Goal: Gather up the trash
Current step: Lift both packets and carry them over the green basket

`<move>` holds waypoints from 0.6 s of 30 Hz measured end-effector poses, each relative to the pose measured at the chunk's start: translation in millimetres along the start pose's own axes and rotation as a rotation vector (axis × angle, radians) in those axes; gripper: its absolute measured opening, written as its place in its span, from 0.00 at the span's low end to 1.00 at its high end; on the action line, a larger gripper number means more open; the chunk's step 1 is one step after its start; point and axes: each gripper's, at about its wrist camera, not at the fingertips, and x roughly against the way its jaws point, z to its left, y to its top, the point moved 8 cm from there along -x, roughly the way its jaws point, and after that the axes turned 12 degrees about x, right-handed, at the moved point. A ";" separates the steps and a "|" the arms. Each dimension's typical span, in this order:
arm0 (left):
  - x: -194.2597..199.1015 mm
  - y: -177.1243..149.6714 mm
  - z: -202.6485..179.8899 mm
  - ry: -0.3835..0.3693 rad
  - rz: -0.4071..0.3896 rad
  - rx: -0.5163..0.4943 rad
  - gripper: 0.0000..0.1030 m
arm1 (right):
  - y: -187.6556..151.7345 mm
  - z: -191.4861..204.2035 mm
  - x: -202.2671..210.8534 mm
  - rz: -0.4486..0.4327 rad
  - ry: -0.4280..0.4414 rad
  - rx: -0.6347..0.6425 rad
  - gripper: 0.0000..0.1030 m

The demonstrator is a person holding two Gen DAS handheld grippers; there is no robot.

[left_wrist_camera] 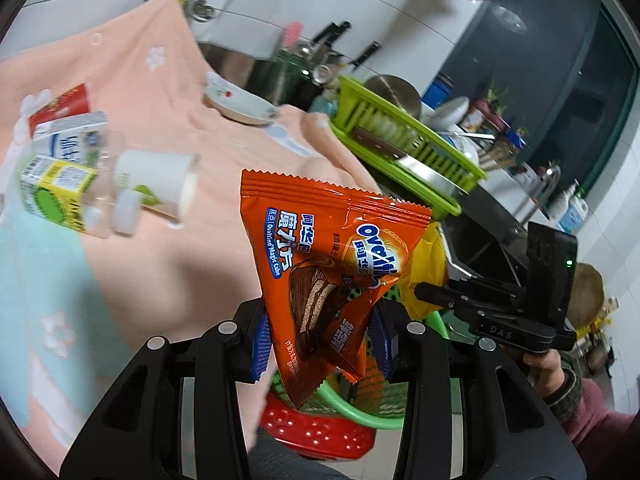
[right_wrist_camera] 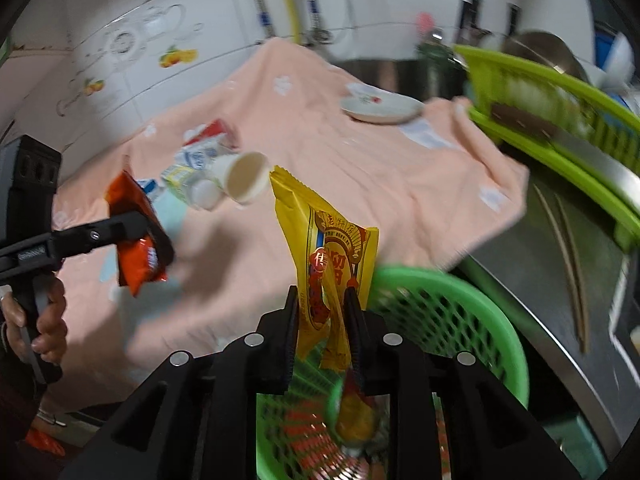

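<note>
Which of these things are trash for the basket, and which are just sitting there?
For the job:
orange wrapper, held by the left gripper
yellow wrapper, held by the right gripper
green basket
cartons and paper cup lying on the pink cloth

Just lying about:
white plate
green dish rack

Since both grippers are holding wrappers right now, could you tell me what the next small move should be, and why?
Probably open the right gripper: its yellow wrapper already hangs over the green basket, so it should drop inside. The left gripper, shut on the orange wrapper, looks less centred over it.
</note>
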 end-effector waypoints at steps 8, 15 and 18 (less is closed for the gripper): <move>-19.3 -19.7 -26.8 -0.015 0.055 -0.048 0.39 | -41.6 -31.5 11.4 0.021 -0.043 -0.103 0.43; -36.1 -30.9 -45.9 -0.031 0.097 -0.071 0.39 | -52.3 -45.4 25.6 0.002 -0.073 -0.128 0.51; -45.1 -37.0 -53.2 -0.038 0.119 -0.081 0.39 | -54.4 -51.7 35.9 -0.014 -0.093 -0.133 0.55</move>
